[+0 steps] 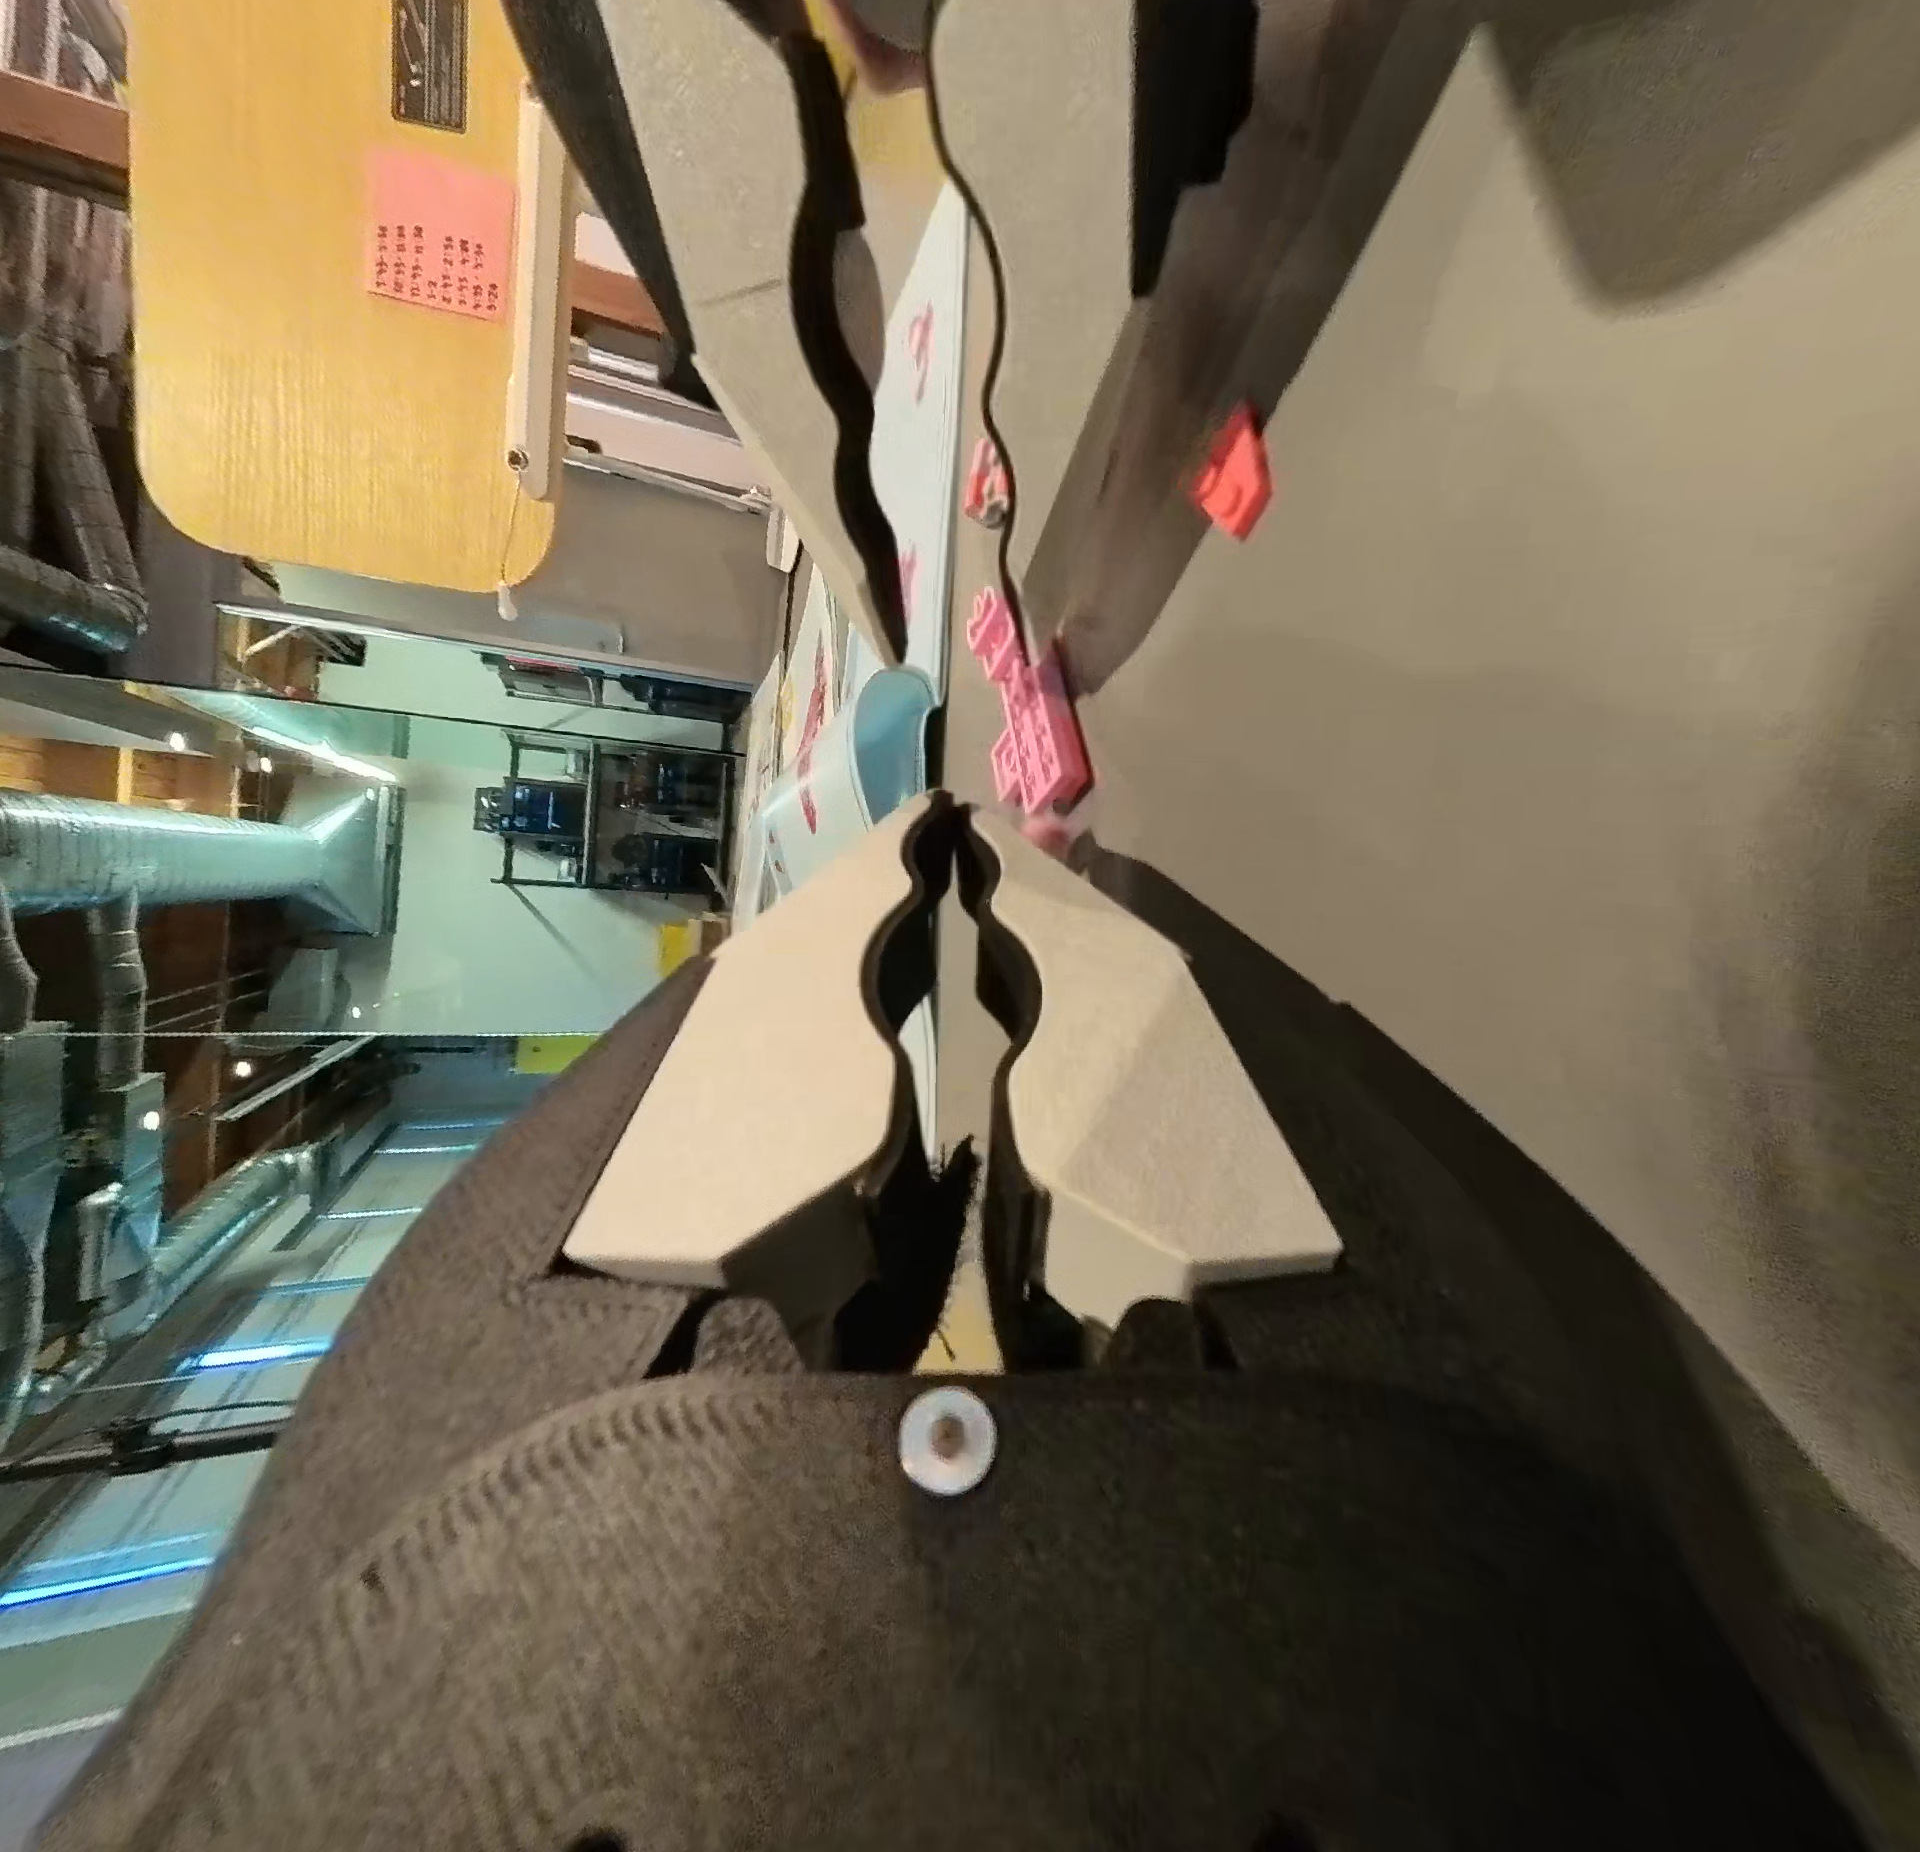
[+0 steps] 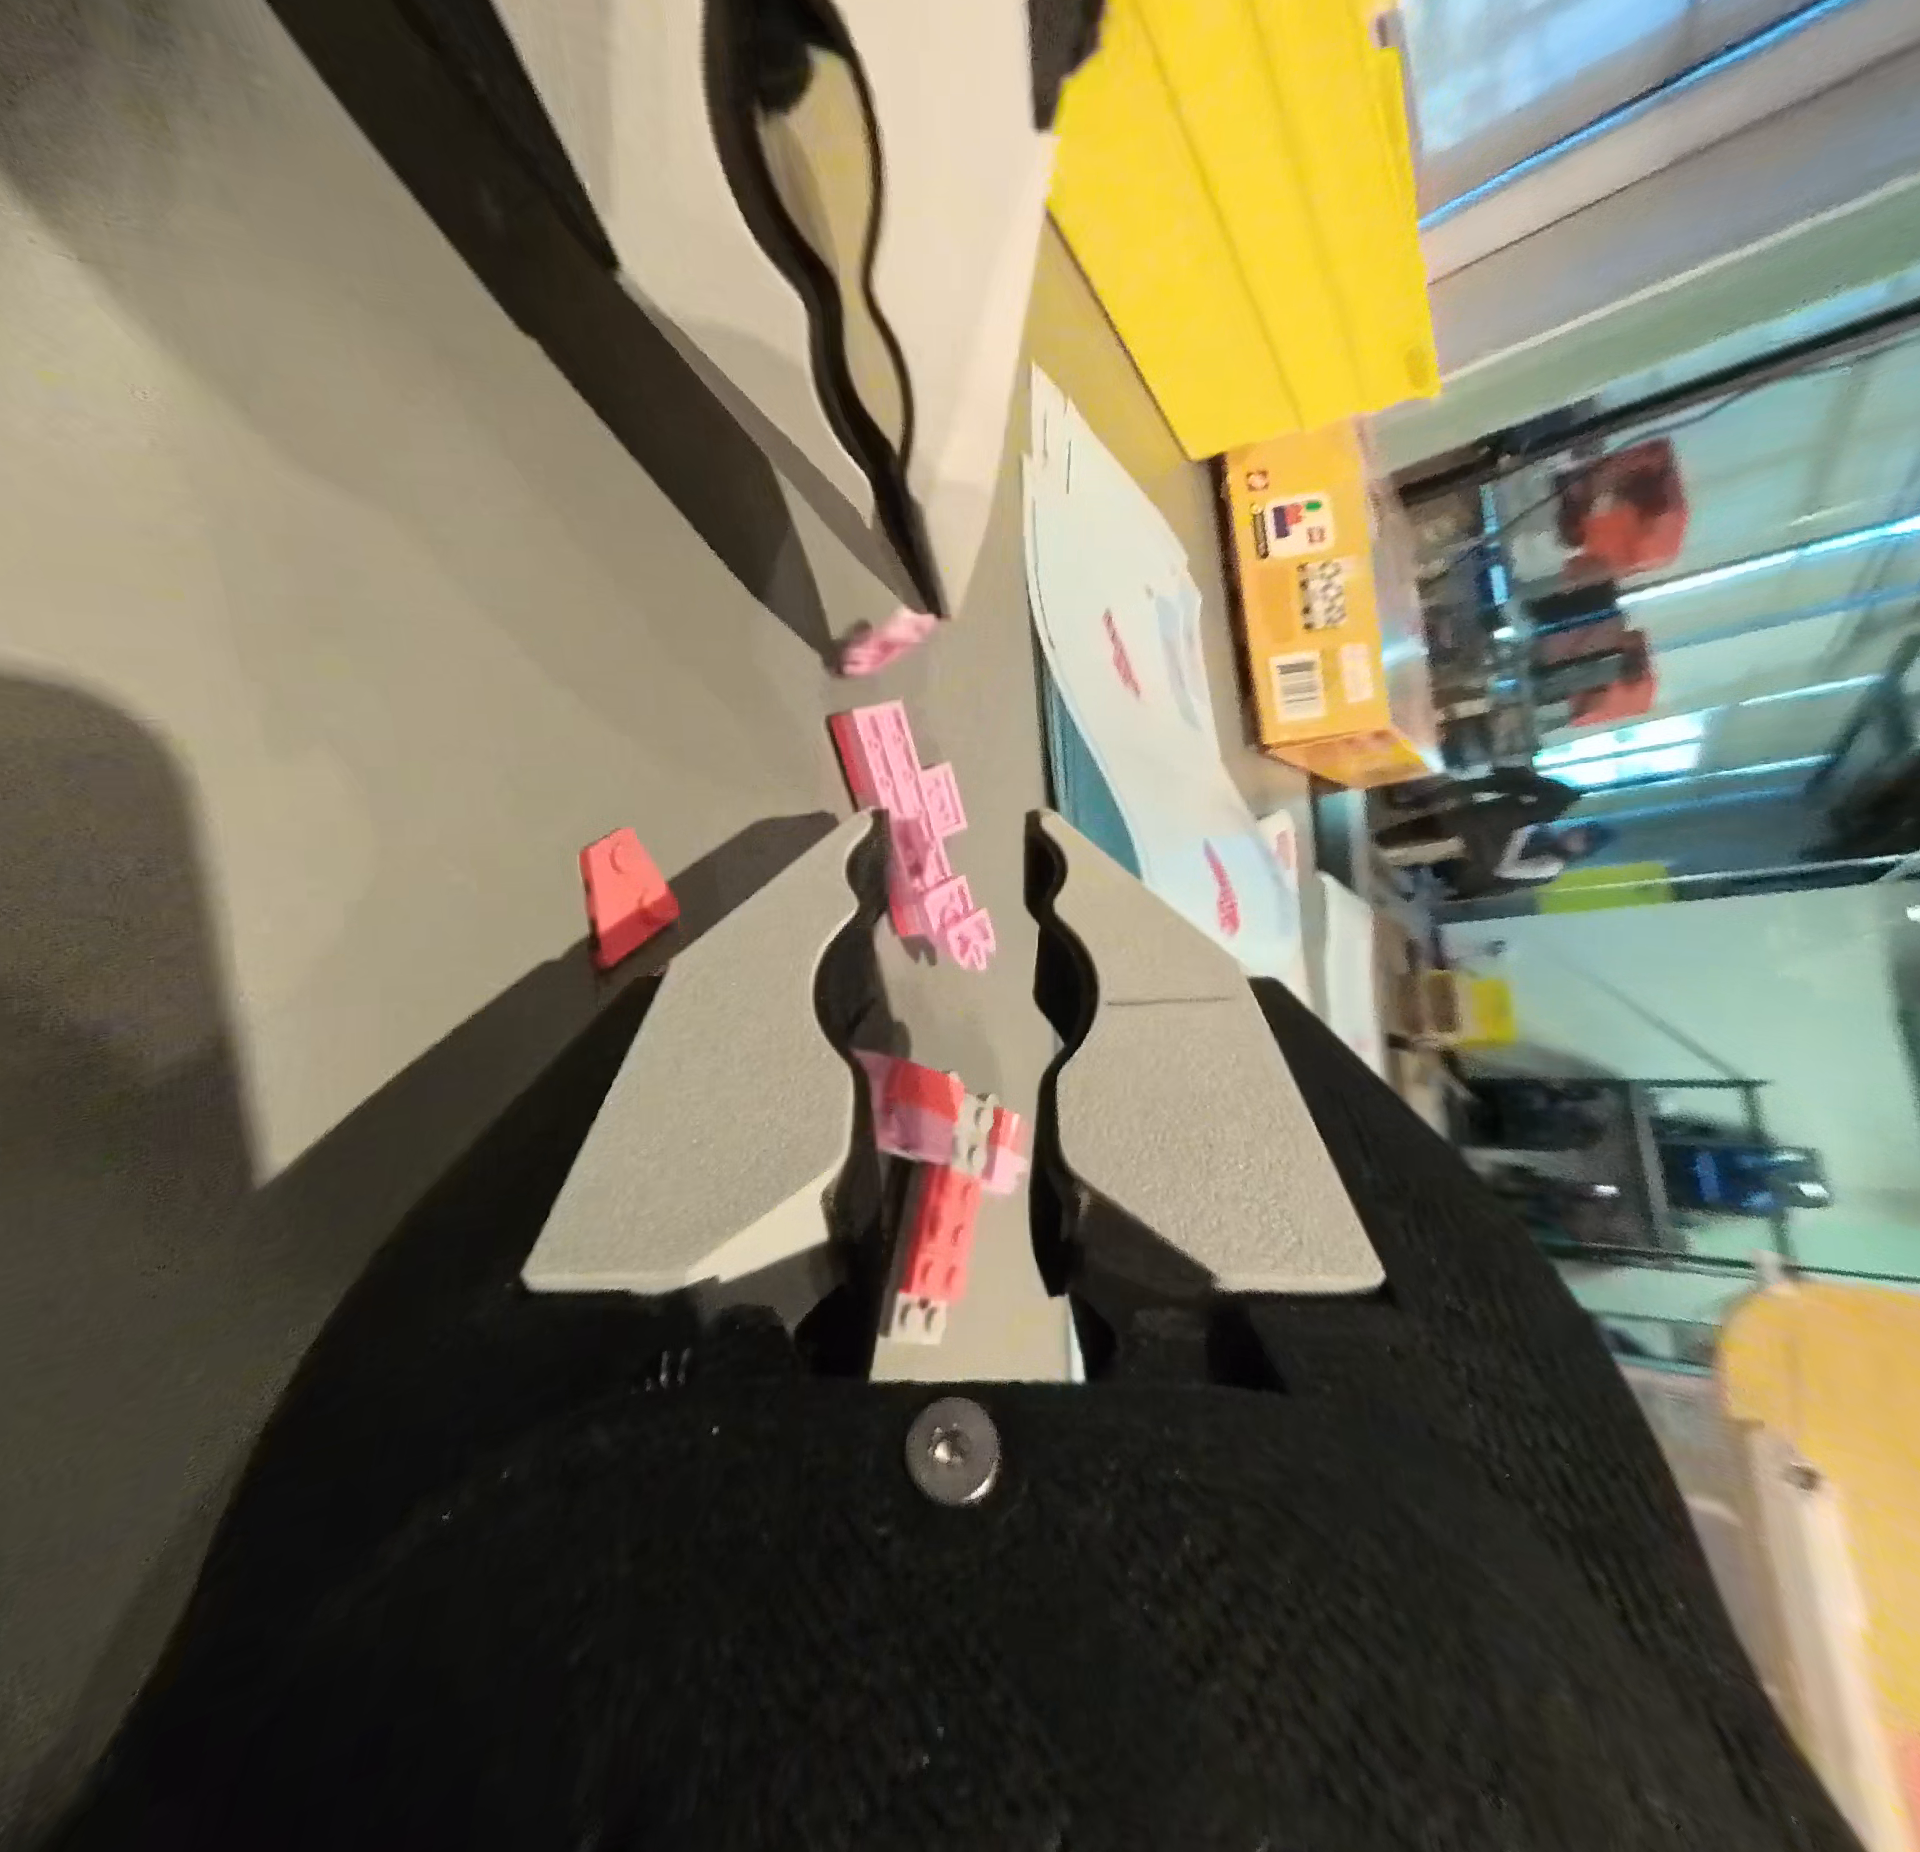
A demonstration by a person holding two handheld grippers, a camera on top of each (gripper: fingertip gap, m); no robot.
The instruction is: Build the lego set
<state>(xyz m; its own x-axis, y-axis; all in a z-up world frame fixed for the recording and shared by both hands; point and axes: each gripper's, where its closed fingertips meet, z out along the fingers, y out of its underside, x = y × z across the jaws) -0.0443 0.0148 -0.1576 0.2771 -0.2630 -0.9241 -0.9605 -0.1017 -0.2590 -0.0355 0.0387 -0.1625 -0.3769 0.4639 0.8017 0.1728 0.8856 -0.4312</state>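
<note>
Facing printed orange box (image 2: pixel 1314 607); left jaws clenched empty, right jaws released.

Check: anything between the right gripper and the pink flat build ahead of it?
Nothing visible. The pink build lies on the table directly ahead of the open right gripper, its near end already between the fingers. The red brick sits off to the side.

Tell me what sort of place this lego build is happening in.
Probably a workshop or lab rather than a home. A grey tabletop holds loose pink lego pieces and an instruction sheet, exposed silver ventilation ducts run overhead, and glass partitions look onto racks of equipment.
</note>
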